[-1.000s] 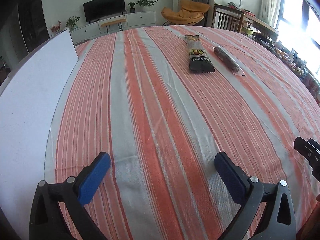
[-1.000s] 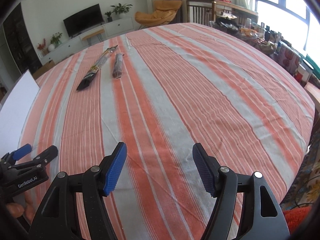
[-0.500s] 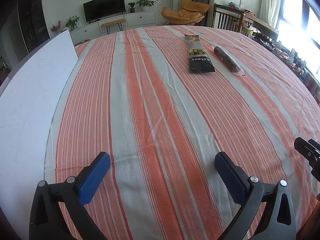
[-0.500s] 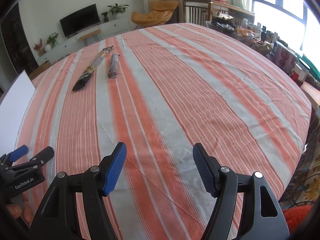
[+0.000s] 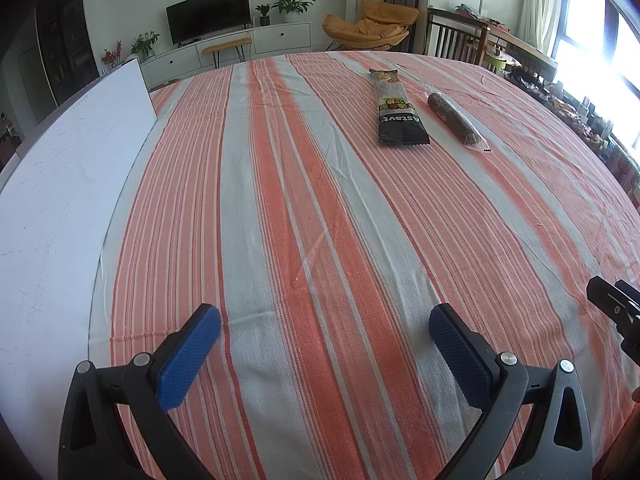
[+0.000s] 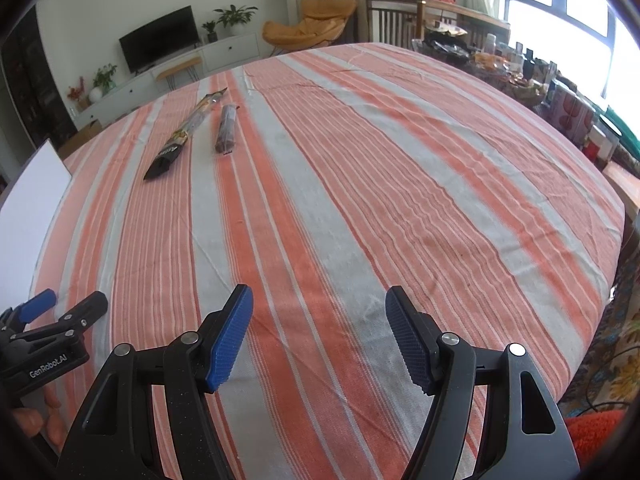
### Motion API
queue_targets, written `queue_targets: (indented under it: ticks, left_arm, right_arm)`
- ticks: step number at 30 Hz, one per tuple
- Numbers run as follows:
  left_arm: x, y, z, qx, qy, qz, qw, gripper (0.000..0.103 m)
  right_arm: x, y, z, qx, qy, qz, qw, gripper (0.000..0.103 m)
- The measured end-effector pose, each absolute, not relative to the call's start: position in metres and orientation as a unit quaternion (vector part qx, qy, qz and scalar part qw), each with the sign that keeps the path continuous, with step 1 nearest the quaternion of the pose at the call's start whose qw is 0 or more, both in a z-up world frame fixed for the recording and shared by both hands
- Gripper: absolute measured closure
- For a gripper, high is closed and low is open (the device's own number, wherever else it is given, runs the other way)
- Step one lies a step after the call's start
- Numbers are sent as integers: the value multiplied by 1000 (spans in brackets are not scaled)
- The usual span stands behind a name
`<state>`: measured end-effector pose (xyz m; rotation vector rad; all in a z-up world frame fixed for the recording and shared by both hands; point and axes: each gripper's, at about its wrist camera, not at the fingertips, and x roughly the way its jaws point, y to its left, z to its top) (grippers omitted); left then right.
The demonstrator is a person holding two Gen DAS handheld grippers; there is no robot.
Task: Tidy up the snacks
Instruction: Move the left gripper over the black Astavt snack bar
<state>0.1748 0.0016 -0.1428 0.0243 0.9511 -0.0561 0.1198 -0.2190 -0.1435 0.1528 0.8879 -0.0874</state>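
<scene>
Both the left gripper (image 5: 325, 352) and right gripper (image 6: 319, 334) are held wide apart and empty, and the flat black snack packet (image 5: 398, 120) and the dark wrapped roll (image 5: 456, 120) look light, crinkly and a bit slippery, so each is probably best pinched mid-length.

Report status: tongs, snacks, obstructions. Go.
Left tongs open, empty. Right tongs open, empty. Flat snack pack and dark snack roll side by side, apart, far across the striped cloth. Nothing between.

Left gripper (image 5: 325, 354) and right gripper (image 6: 319, 334): black frames, silver screws, textured blue pads, white "GenRobot.AI" lettering
</scene>
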Motion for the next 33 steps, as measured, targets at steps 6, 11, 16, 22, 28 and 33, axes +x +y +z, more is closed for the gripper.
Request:
queue_targets:
  ticks: [6, 11, 16, 22, 28, 33]
  left_arm:
    - [190, 1, -138, 18, 498, -40, 866, 0]
    - [218, -1, -119, -40, 512, -62, 856, 0]
    - [283, -22, -90, -42, 498, -80, 862, 0]
    - [359, -59, -98, 25, 510, -85, 855, 3]
    - [386, -73, -123, 44, 528, -86, 844, 24]
    - [383, -61, -123, 36, 516, -72, 853, 69]
  right_arm:
    - [121, -220, -147, 83, 437, -37, 895, 31]
    - [120, -222, -147, 90, 438, -33, 894, 31]
    - [120, -222, -146, 92, 438, -29, 894, 28]
    - [120, -221, -146, 92, 438, -25, 894, 27]
    - [121, -220, -146, 88, 438, -22, 894, 26]
    - [121, -220, -146, 88, 438, -20, 894, 26]
